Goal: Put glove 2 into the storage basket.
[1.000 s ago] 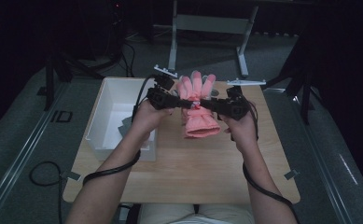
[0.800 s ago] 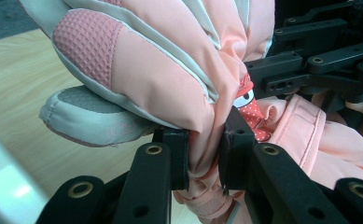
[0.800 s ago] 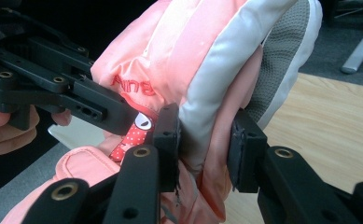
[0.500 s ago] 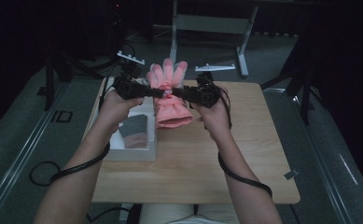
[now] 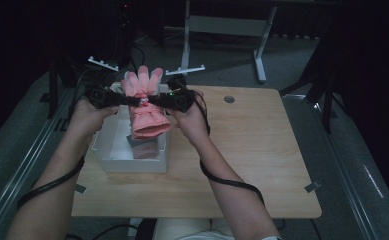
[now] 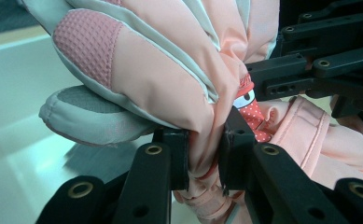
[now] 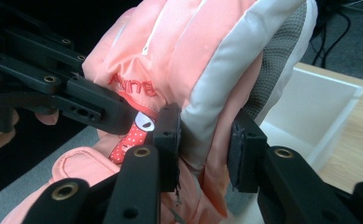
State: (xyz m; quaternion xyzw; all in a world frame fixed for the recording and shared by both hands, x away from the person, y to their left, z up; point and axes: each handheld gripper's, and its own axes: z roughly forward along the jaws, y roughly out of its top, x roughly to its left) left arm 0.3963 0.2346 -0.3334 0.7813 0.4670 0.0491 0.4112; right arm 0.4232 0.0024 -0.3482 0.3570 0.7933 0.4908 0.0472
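A pink glove [image 5: 147,117] with pale grey trim hangs fingers-up above the white box [image 5: 107,155], held from both sides. My left gripper [image 5: 128,100] is shut on its left edge and my right gripper [image 5: 154,100] on its right edge. In the left gripper view the pads of my left gripper [image 6: 205,144] squeeze a fold of the glove [image 6: 160,70], with the right gripper [image 6: 305,60] beyond. In the right gripper view my right gripper [image 7: 206,135] pinches the grey-edged side of the glove [image 7: 193,46], opposite the left gripper [image 7: 53,88].
A second pink glove [image 5: 144,148] lies inside the white box, which stands at the left of the wooden table [image 5: 252,165]. A round cable hole [image 5: 229,99] is in the table's far side. A metal stand [image 5: 222,25] rises behind the table.
Both hands have carried the glove leftwards, from above the middle of the table to above the white box. The grips on it are unchanged.
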